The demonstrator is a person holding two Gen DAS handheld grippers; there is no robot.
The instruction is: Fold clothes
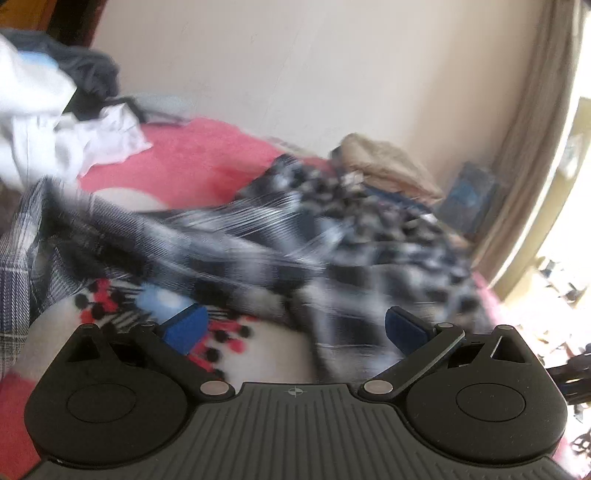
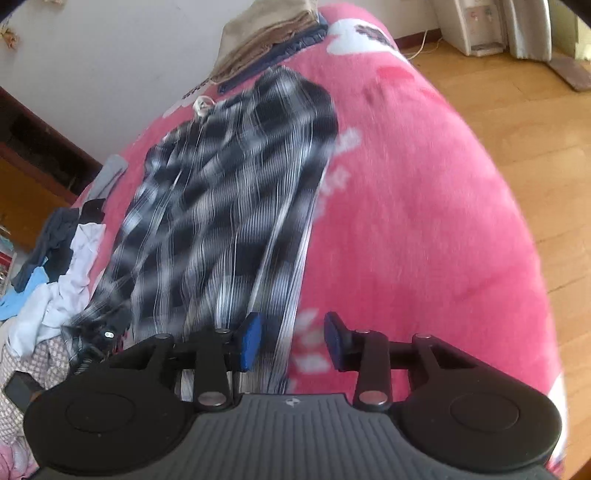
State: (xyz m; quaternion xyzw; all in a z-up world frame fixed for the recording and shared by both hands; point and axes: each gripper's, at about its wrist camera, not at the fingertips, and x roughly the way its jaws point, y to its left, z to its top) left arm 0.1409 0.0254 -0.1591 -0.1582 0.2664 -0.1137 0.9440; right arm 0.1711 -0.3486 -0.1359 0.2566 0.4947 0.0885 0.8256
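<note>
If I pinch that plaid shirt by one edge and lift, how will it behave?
The plaid shirt will probably flop and drape: it already lies in soft folds on the pink blanket. It looks thin, so likely light. Lifted by one edge, it may drag or unfold.

The left wrist view sits low and close over the bed, looking shallowly across it toward the wall at 12 o'clock. The right wrist view looks steeply down on the bed from higher, floor at 2 o'clock. Both share the plaid shirt and the tan folded pile.
</note>
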